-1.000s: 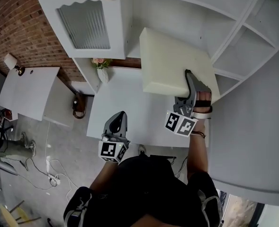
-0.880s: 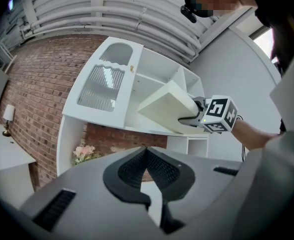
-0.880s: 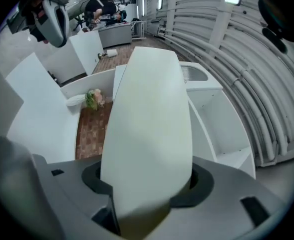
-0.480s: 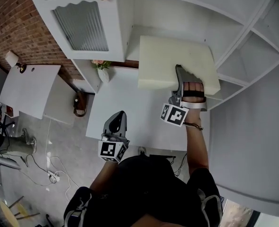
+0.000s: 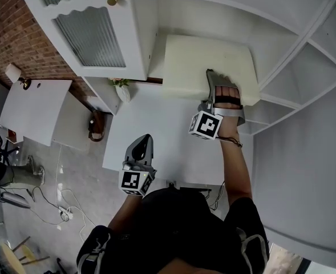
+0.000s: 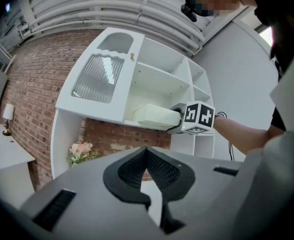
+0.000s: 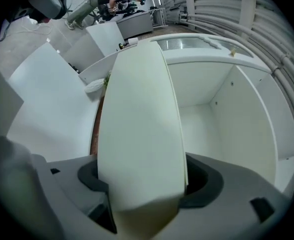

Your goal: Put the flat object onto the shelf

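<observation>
The flat object is a thick cream slab [image 5: 205, 67], lying level with most of its length inside a compartment of the white shelf unit [image 5: 156, 61]. My right gripper [image 5: 212, 81] grips its near edge. In the right gripper view the slab [image 7: 142, 114] fills the space between the jaws, both pads touch it, and the jaws are opening. The compartment's white walls [image 7: 211, 114] lie beyond. My left gripper [image 5: 144, 138] hangs over the white table, shut and empty. The left gripper view shows its tips [image 6: 147, 151] together, with the slab [image 6: 154, 115] on the shelf ahead.
A cabinet door with ribbed glass [image 5: 90, 36] stands open left of the compartment. A small vase of flowers [image 5: 122, 87] sits under it at the table's [image 5: 156, 141] back edge. More shelf bays [image 5: 304, 67] lie to the right. A second white table [image 5: 33, 110] is at far left.
My right gripper has carried the slab forward and up into the shelf compartment, and the slab now lies level there. The left gripper has stayed where it was.
</observation>
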The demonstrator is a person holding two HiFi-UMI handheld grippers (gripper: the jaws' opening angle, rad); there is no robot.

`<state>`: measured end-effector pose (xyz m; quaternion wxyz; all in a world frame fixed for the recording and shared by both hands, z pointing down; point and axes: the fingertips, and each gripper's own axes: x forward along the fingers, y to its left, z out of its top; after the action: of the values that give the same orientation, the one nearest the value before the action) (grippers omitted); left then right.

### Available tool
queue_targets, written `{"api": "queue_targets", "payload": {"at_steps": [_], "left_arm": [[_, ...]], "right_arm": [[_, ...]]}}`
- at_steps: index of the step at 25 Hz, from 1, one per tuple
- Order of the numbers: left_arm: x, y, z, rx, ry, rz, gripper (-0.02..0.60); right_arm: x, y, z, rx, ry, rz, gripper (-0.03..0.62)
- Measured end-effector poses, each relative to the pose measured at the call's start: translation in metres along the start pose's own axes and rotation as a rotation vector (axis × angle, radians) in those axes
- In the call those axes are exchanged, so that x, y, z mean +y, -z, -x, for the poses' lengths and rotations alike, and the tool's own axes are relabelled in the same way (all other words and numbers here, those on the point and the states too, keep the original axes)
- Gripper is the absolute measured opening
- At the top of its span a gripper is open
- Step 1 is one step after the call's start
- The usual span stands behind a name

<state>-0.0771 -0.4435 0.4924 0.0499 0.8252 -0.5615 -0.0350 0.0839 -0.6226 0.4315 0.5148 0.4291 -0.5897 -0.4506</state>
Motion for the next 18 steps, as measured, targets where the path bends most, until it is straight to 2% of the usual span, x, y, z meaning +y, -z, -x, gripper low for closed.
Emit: {"api": "queue_targets", "payload": {"at_steps": [5,14,18], "left_arm": [[0.000,0.003,-0.009,0.005,0.004,-0.008,0.009],[0.004,0.006,-0.012,0.008,-0.004,-0.004,0.009],[0.006,0.005,-0.009,0.006,-0.012,-0.005,0.009]], "right_arm": [[0.000,-0.004,-0.024,0.004,-0.062,-0.038,0.373],[0.001,-0.002,-0.061,0.166,-0.101,-0.013,0.431],[0.000,-0.006,-0.071,0.178,-0.105,-0.001,0.433]]}}
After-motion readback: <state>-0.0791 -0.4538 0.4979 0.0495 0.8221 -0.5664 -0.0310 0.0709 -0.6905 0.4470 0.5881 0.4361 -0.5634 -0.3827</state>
